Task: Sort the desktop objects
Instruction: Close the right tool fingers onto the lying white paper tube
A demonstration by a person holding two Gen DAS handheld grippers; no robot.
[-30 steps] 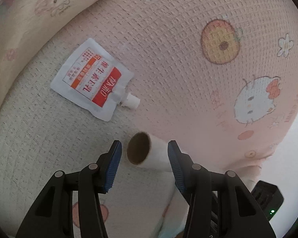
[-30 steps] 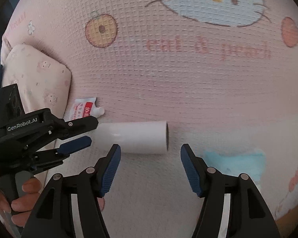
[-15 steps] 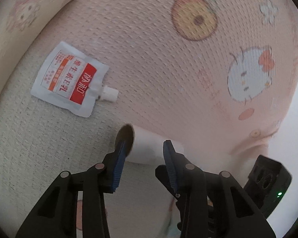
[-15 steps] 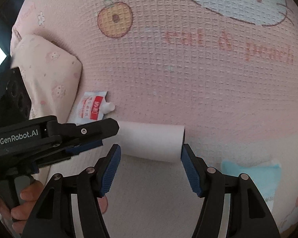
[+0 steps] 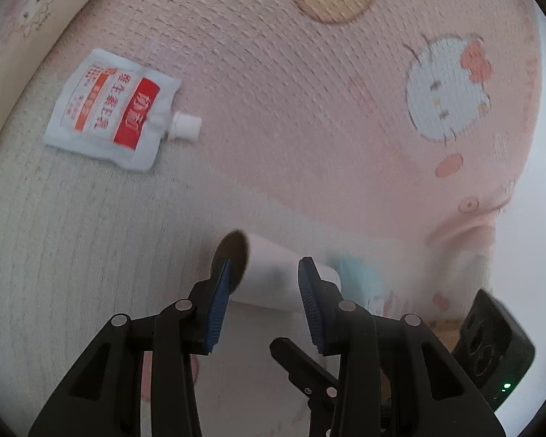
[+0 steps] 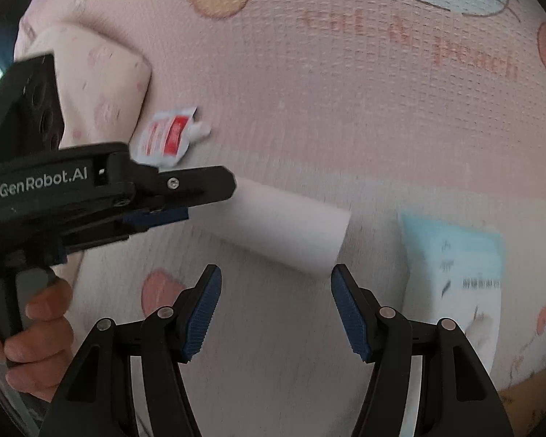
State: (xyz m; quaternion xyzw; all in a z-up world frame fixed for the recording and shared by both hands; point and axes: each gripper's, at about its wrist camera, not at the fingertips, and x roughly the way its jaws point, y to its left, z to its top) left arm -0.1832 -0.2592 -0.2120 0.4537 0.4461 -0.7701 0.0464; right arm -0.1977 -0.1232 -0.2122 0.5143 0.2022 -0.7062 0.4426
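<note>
Blue-padded fingers [image 5: 218, 302] of the left gripper [image 5: 264, 296] clamp 1 end of the white roll [image 6: 280, 227], lying on the pink blanket [image 5: 291, 91]. At 10 o'clock lies a spouted pouch [image 5: 113, 113]. Right gripper [image 6: 276, 304] gapes empty before the roll; a blue-white packet [image 6: 455, 262] sits at 2 o'clock.

Light: soft, even, bright; washed-out white at the left view's right edge.
Shadows: faint.
Blur: motion smear in both views.
Edges: fisheye bending, dark corners.
</note>
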